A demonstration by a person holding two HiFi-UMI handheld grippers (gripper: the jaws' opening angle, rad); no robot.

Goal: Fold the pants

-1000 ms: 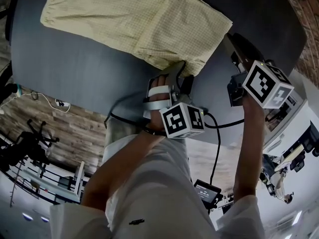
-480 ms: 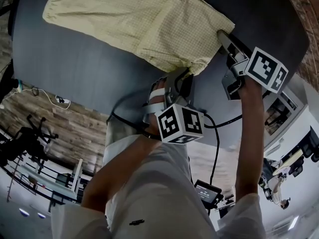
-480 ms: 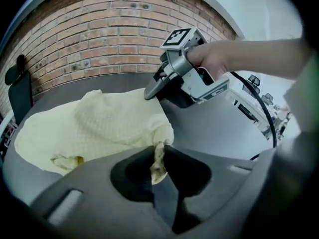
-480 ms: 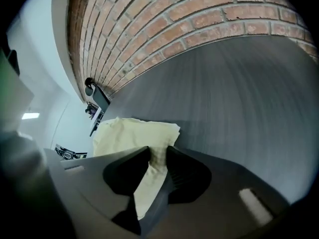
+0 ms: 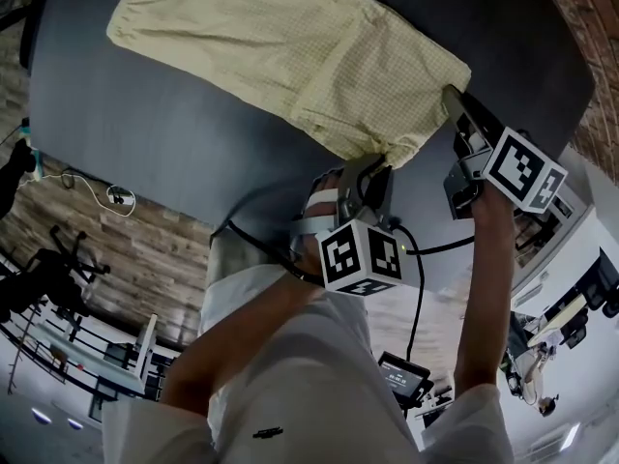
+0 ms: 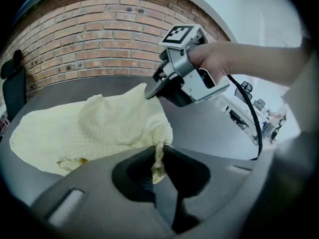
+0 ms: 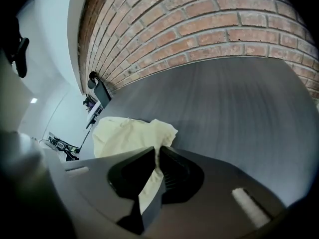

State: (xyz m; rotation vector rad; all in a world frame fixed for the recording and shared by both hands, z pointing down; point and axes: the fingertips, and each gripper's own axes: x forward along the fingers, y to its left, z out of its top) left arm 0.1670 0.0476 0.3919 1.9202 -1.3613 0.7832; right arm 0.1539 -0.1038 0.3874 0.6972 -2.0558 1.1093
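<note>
Pinching the near end of pale yellow pants (image 5: 290,56) with both handheld grippers over a dark grey table (image 5: 145,143).
Nearest, clamping a bunched corner of the hem in the just-closed-down jaws of the left gripper (image 6: 157,156), with cloth squeezed between the pads. Just to its right, clamping the neighbouring hem corner in the right gripper (image 7: 155,156), jaws likewise just closed onto fabric. Farther off, leaving the rest spread flat across the tabletop, backed by a red brick wall (image 6: 89,44).
</note>
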